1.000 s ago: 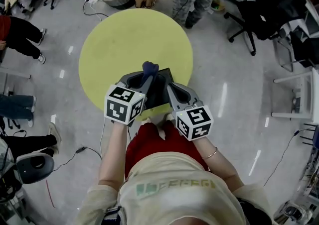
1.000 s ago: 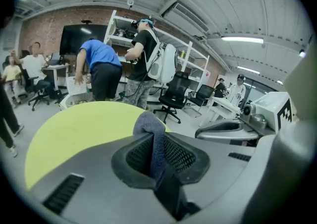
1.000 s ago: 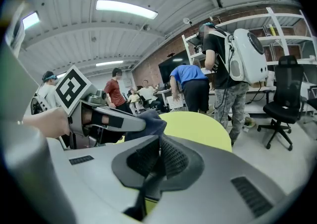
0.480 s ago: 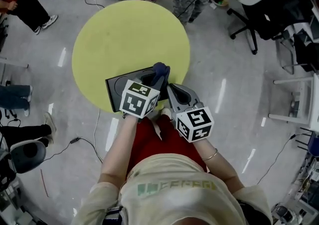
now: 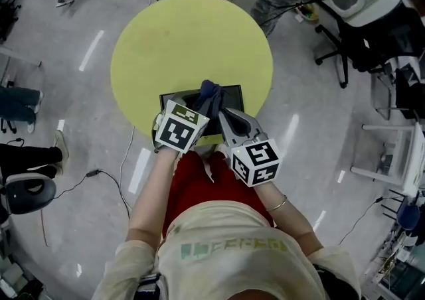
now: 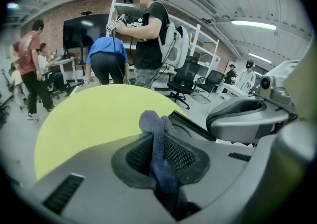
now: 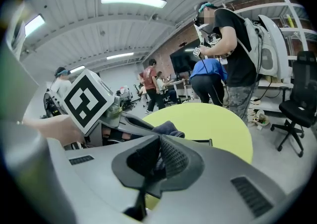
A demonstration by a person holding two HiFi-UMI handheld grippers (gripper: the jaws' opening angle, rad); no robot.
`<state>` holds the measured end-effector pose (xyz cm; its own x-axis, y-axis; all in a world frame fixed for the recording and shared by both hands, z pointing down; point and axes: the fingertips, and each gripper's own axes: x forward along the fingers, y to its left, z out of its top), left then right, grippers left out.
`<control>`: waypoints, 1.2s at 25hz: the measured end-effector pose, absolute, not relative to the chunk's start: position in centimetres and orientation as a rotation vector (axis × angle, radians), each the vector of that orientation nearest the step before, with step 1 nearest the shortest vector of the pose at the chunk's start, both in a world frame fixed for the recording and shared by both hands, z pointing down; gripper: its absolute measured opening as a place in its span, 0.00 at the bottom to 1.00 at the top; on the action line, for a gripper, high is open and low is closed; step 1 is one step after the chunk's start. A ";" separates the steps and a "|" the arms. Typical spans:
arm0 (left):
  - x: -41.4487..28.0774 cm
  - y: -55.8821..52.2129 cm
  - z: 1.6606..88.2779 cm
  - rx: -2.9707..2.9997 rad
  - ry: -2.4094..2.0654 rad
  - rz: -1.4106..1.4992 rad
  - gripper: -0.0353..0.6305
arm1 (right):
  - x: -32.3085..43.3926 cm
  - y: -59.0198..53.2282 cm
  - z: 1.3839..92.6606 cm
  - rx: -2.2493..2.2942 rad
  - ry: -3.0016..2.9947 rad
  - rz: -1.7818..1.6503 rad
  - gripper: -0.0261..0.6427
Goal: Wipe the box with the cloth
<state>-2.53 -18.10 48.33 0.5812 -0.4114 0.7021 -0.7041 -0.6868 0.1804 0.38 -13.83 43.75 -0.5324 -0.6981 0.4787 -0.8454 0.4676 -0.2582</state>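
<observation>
The box (image 5: 232,97) lay flat at the table's (image 5: 186,40) near edge, long axis crosswise. Above it, the left gripper (image 5: 202,110) had its fingers clamped on the upright cloth (image 5: 210,95). The right gripper (image 5: 224,115) had its fingers closed, empty.

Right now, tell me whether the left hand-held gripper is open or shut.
Shut: the left hand-held gripper pinches the blue cloth between its jaws in the left gripper view.

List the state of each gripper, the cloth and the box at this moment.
left gripper: shut on the cloth
cloth: bunched, pinched in the left gripper, over the box
right gripper: shut, apparently empty, beside the cloth
box: lying flat at the near edge of the table
</observation>
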 end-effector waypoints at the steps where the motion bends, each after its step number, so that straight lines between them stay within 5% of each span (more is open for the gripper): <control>1: -3.7 -18.2 48.3 2.362 -0.912 0.892 0.15 | -0.5 -14.0 43.7 1.303 -2.419 0.677 0.10; 18: -14.7 -16.0 46.6 2.203 -1.178 0.785 0.15 | -5.0 -12.1 43.4 1.223 -2.463 0.668 0.10; 30: 1.5 -12.5 43.8 2.353 -0.891 0.710 0.15 | 6.6 -9.4 42.8 1.411 -2.413 0.697 0.10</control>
<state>1.54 -12.46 43.84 0.6461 -0.4353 0.6269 -0.7084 -0.6477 0.2805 6.61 -9.42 42.80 -0.4947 -0.7444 0.4485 -0.8689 0.4133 -0.2723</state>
